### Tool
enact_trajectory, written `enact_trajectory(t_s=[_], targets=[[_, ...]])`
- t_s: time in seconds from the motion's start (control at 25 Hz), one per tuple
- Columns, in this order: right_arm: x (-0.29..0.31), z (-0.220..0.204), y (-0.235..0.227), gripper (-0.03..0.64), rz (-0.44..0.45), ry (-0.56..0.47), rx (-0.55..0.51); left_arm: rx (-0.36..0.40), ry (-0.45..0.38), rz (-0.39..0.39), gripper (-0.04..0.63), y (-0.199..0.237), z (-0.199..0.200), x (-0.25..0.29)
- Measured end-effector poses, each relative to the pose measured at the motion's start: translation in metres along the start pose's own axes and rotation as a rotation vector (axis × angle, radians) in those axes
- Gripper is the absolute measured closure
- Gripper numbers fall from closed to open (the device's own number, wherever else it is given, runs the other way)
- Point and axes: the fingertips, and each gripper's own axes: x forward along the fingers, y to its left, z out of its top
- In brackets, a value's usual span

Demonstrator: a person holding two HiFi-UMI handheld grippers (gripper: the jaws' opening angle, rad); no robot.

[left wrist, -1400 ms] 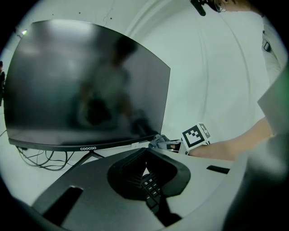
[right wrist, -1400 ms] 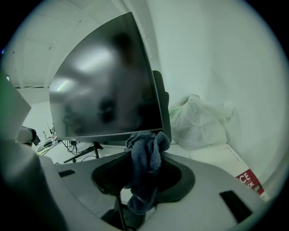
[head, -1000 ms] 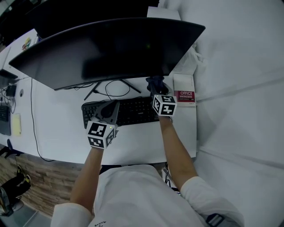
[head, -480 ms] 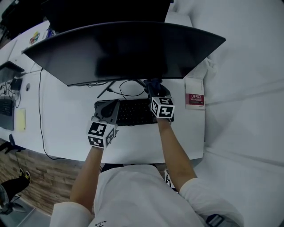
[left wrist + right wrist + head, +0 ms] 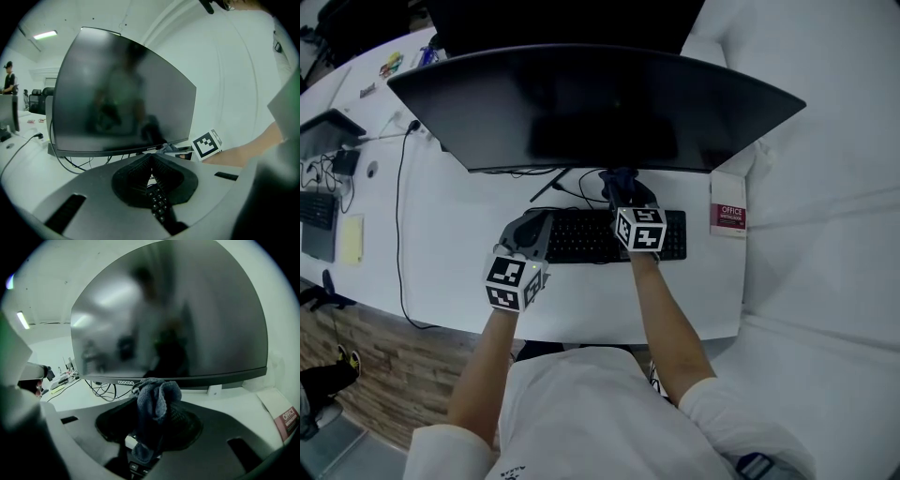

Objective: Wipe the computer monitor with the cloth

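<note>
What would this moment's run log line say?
task: wipe monitor | right gripper: shut on cloth, near monitor's lower edge | left gripper: shut, empty, above keyboard | cloth-screen contact: unclear

Person: white short-sleeve shirt (image 5: 581, 412), forearms bare. Left claw (image 5: 530, 227) & right claw (image 5: 623, 186): matte grey shells w/ rectangular slots, dark textured jaw pads. Marker cube (image 5: 514, 281) at rear of each, black-&-white square patterns on its faces.

- We shift left along the desk: the right gripper (image 5: 625, 194) with the cloth (image 5: 621, 178) now hangs inside the keyboard's (image 5: 581, 236) right end.
- The red booklet (image 5: 730, 217) now lies farther from that gripper.
</note>
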Motion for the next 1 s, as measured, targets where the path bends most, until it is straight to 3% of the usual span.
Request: enact_trajectory(t_s=[1.0], targets=[[0.055,0.002,0.140,0.456,0.135,0.019,-0.059,-0.036,-0.024,0.102,0.586,0.097,-0.011,-0.069]])
